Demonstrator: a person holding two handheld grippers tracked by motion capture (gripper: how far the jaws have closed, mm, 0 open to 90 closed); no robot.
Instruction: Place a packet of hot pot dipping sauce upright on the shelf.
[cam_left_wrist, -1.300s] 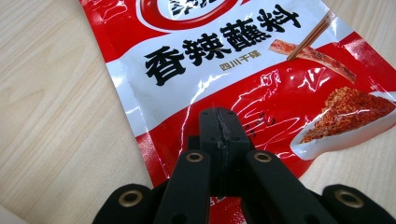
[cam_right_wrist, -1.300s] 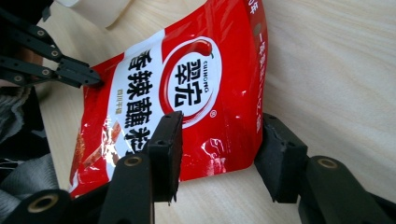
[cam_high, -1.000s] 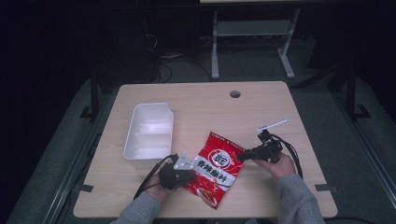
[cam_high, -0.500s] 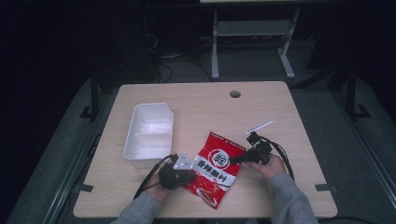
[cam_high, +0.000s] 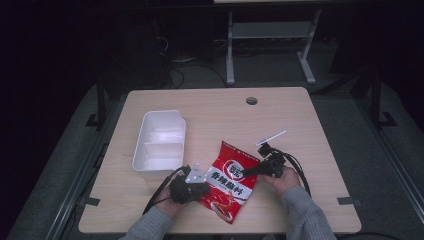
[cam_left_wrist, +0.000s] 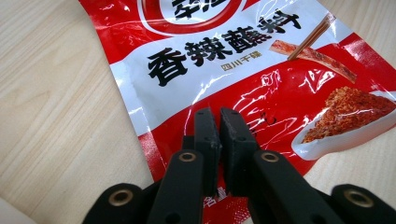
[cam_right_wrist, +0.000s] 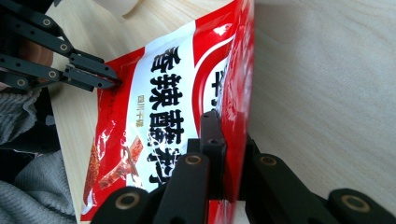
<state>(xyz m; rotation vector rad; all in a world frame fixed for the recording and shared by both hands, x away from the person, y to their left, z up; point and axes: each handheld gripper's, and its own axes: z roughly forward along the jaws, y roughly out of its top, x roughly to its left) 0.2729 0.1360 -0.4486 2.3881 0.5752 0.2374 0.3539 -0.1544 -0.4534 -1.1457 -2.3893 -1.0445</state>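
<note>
Right gripper (cam_high: 254, 171) moved in from the packet's right side over the last second and its fingers now sat on the right edge of the glossy red-and-white foil seasoning packet (cam_high: 231, 181); left gripper (cam_high: 196, 187) had barely shifted at the packet's left edge. My read: both sides were now held, so the packet looked ready to be lifted or pulled open.

High view: packet lay on the light wooden surface (cam_high: 220, 115), near the front edge, between the two hands, right edge raised a little. White two-compartment plastic tray (cam_high: 160, 142) stood apart to the left rear, empty as far as I could see. Finger gaps too small to judge here.

Left gripper view: left gripper (cam_left_wrist: 218, 125) fingers were nearly closed, only a thin slit between them, over the packet's (cam_left_wrist: 243, 70) red lower part. Whether foil was pinched between them I couldn't tell; tips hid the contact.

Right gripper view: right gripper (cam_right_wrist: 227, 140) fingers clamped the packet's (cam_right_wrist: 173, 107) edge, foil standing up between them. Left gripper (cam_right_wrist: 111, 80) showed at the far edge, fingers together, tips touching the foil. Packet's bottom was cut off by the frame; the person's grey sleeve (cam_right_wrist: 32, 196) hid the surface behind.
</note>
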